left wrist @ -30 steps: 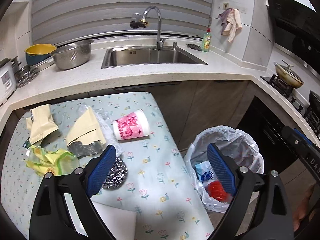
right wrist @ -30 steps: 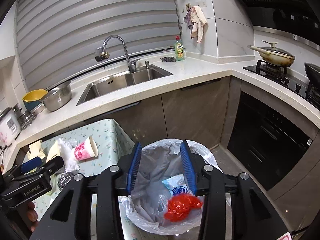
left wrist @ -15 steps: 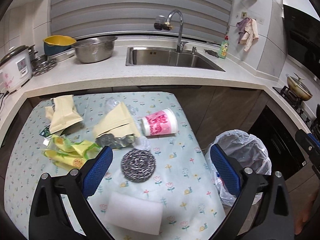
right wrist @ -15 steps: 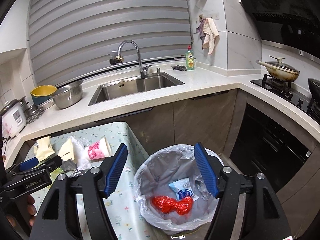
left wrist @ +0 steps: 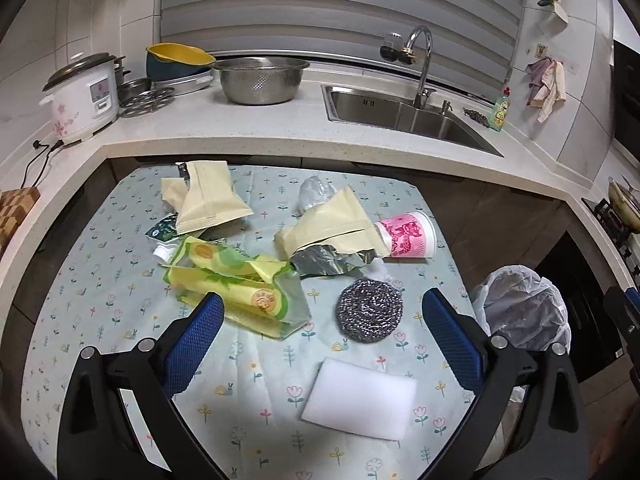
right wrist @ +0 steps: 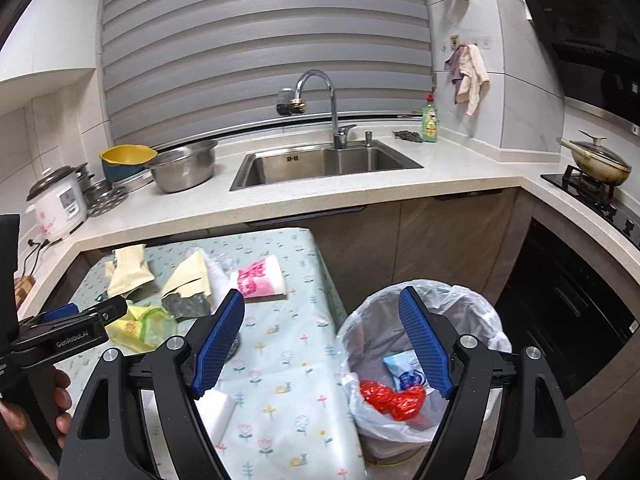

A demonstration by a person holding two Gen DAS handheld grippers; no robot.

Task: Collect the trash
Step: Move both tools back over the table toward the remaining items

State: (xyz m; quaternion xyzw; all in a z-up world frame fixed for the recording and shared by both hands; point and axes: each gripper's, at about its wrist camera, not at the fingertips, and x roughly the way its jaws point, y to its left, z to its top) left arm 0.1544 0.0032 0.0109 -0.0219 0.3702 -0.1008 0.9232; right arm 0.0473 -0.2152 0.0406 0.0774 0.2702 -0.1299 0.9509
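Observation:
My left gripper point(left wrist: 322, 312) hangs open over the floral-cloth table point(left wrist: 100, 280), nothing between its pads. Under it lie a yellow-green wrapper point(left wrist: 232, 276), a steel scrubber point(left wrist: 370, 310) and a white sponge point(left wrist: 360, 400). Farther back are two cream pouches point(left wrist: 208, 200) point(left wrist: 332, 220) and a pink paper cup point(left wrist: 406, 234) on its side. My right gripper point(right wrist: 322, 300) straddles the table's edge and the bag-lined bin point(right wrist: 472, 304), its jaws opening with nothing between them. A red crumpled wrapper point(right wrist: 390, 396) and a blue-white packet point(right wrist: 404, 372) lie in the bin.
An L-shaped counter wraps around the table, with a sink point(left wrist: 400, 108), a steel colander point(left wrist: 260, 80), a rice cooker point(left wrist: 84, 96) and a stove with a pan point(right wrist: 596, 164). The bin point(left wrist: 524, 308) stands on the floor right of the table. A hand point(right wrist: 60, 396) holds the left gripper.
My left gripper has swung left, from above the bin to over the trash on the table. My right jaws have spread wide, and the red wrapper now lies deep in the bin.

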